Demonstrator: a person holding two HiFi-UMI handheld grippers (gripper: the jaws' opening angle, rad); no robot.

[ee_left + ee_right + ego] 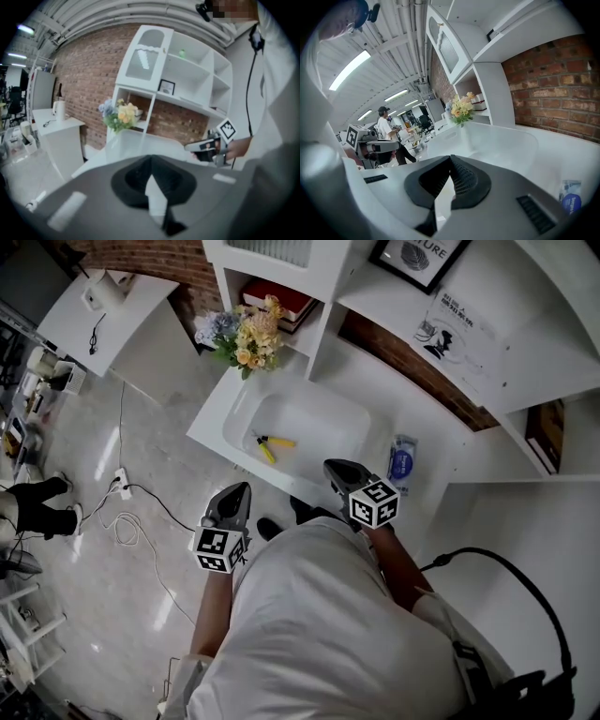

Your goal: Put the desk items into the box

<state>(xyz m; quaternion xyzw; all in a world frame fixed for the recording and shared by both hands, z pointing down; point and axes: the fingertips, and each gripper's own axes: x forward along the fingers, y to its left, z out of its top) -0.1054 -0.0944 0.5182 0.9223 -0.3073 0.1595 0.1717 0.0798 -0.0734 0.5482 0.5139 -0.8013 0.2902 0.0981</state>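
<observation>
Two grippers hover before the desk in the head view, left gripper and right gripper, yellow pliers lying inside the box and a blue packet on the desk near its right side; left gripper view: jaws together, empty; right gripper view: the same.

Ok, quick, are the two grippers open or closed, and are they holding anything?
Left gripper: closed, holding nothing.
Right gripper: closed, holding nothing.
</observation>
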